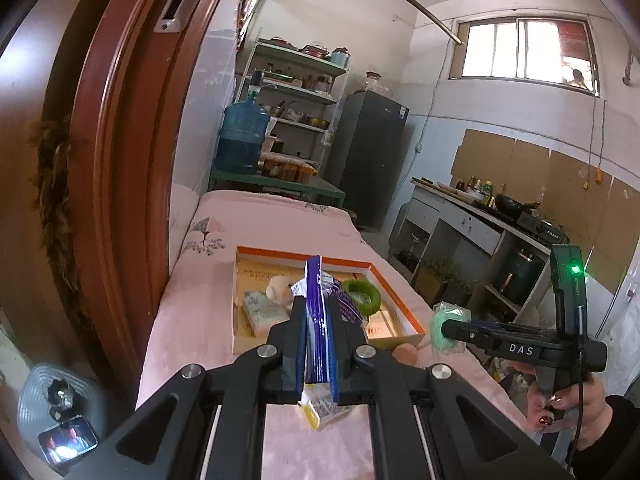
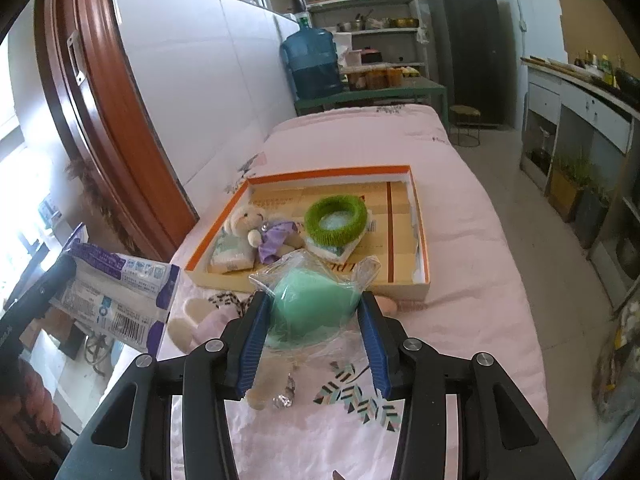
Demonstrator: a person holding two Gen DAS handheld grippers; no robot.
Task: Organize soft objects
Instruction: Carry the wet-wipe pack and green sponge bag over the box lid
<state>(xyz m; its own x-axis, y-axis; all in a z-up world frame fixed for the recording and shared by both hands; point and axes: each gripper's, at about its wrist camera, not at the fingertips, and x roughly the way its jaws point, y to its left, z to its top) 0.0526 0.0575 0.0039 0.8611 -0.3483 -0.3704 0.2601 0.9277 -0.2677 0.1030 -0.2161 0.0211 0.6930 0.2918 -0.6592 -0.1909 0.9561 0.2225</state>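
My left gripper (image 1: 316,320) is shut on a purple and white soft pack (image 1: 316,312), held upright above the pink bed in front of the orange-rimmed box (image 1: 404,308); the pack also shows in the right wrist view (image 2: 116,292). My right gripper (image 2: 316,308) is shut on a green sponge in clear wrap (image 2: 312,300), just short of the box's near wall (image 2: 400,290); the sponge shows in the left wrist view (image 1: 444,330) too. In the box lie a plush toy in purple (image 2: 260,232), a tissue pack (image 2: 232,256) and a green knitted ring (image 2: 336,216).
A plush slipper-like item (image 2: 200,320) and a small wrapped piece (image 2: 284,398) lie on the pink bedcover (image 2: 460,320). A brown door frame (image 1: 120,160) stands at the left. A water jug (image 2: 312,60), shelves, a fridge (image 2: 468,40) and a kitchen counter (image 1: 480,216) stand beyond.
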